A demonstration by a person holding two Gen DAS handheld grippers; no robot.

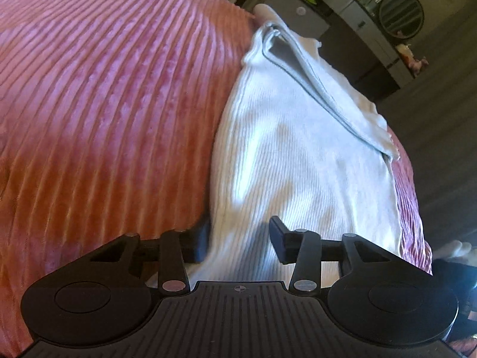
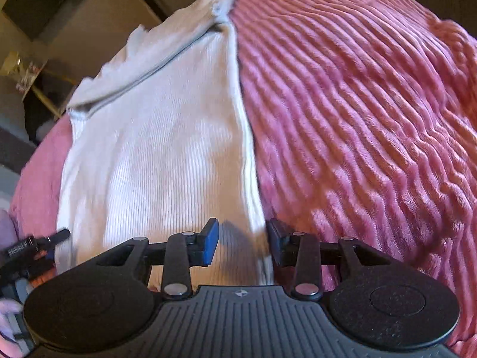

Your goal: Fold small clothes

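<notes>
A white ribbed garment [image 1: 298, 155] lies on a pink ribbed blanket [image 1: 104, 104], with a folded layer on its far part. My left gripper [image 1: 238, 243] is open, its jaws on either side of the garment's near left edge, low over the cloth. In the right wrist view the same garment [image 2: 155, 149] lies on the blanket [image 2: 357, 119]. My right gripper [image 2: 243, 244] is open, its jaws on either side of the garment's near right edge. The other gripper's tip [image 2: 56, 235] shows at the left. Neither gripper holds the cloth.
The blanket's edge drops off beyond the garment to a dark floor [image 1: 441, 155]. A grey cabinet [image 1: 351, 21] with a round mirror [image 1: 401, 13] stands far back. Furniture [image 2: 35, 68] shows at the upper left of the right wrist view.
</notes>
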